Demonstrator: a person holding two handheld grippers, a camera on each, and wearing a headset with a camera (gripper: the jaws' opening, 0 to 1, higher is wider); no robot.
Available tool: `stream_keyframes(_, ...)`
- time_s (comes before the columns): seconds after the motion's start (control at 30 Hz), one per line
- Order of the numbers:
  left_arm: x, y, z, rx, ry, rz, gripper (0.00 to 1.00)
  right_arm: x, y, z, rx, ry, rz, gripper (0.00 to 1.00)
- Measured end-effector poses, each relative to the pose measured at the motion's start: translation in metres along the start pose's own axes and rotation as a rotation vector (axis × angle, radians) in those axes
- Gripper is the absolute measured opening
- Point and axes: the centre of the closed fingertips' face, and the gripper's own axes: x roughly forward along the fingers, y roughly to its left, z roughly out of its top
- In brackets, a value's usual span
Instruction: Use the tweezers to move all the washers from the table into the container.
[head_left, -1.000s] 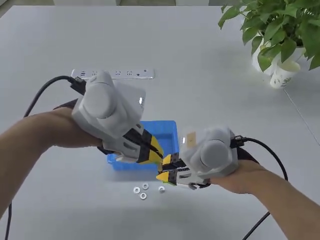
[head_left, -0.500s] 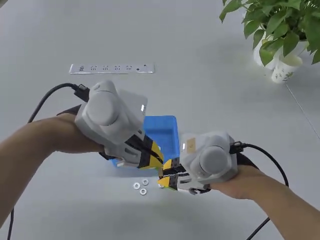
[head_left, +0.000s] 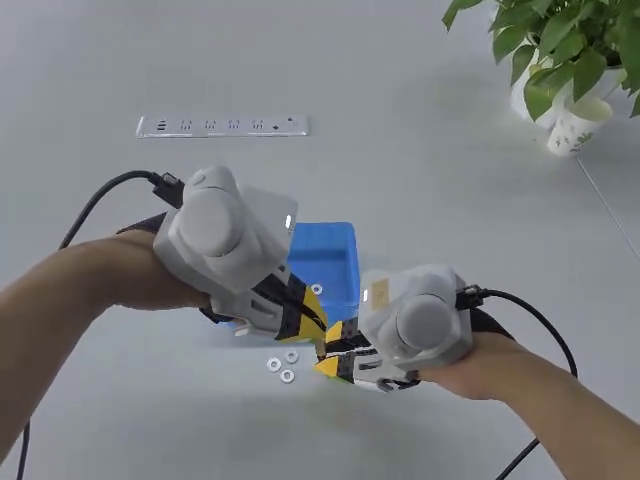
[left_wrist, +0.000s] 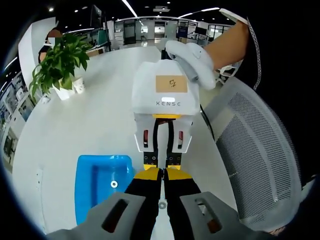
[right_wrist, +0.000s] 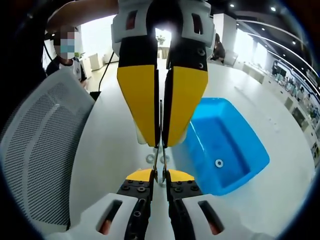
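Note:
A blue container (head_left: 335, 250) sits mid-table with one washer (head_left: 316, 290) inside, also seen as a washer (left_wrist: 114, 184) on the blue floor. Three small washers (head_left: 285, 366) lie on the table just in front of it. My left gripper (head_left: 308, 318) and right gripper (head_left: 328, 362) meet tip to tip over them. Thin metal tweezers (right_wrist: 159, 145) run between the left gripper's yellow pads (right_wrist: 140, 95) down into my right gripper (right_wrist: 159, 176); both look shut on the tweezers. Two washers (right_wrist: 150, 158) lie just behind the tweezers' tips, and a further washer (left_wrist: 161, 204) lies under the jaws.
A white power strip (head_left: 222, 126) lies at the back of the table. A potted plant (head_left: 560, 60) stands at the far right. A cable (head_left: 95, 200) trails left from the left gripper. A mesh chair (left_wrist: 255, 150) stands beside the table.
The right gripper has slid left and down over the rightmost table washer, which is now hidden in the head view. A washer now shows inside the container. The head camera has shifted too.

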Motion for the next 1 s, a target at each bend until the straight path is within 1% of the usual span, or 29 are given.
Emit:
stream_keyframes(0.17, 0.0017, -0.0002, -0.0018, -0.004, 0.0, -0.004, 0.06, 0.0019, 0.0005, -0.0021, 0.0, 0.003, 0.005, 0.12)
stream_keyframes(0.67, 0.0024, 0.003, -0.0006, -0.008, -0.005, -0.005, 0.06, 0.0033, -0.0032, -0.0039, 0.002, 0.002, 0.004, 0.12)
stream_keyframes(0.8, 0.0044, 0.0029, -0.0017, -0.01, -0.001, -0.01, 0.06, 0.0052, -0.0021, -0.0089, -0.003, 0.02, 0.01, 0.13)
stream_keyframes(1.0, 0.0047, 0.0048, -0.0018, -0.007, -0.001, -0.009, 0.06, 0.0032, -0.0034, -0.0073, 0.004, 0.01, 0.004, 0.14)
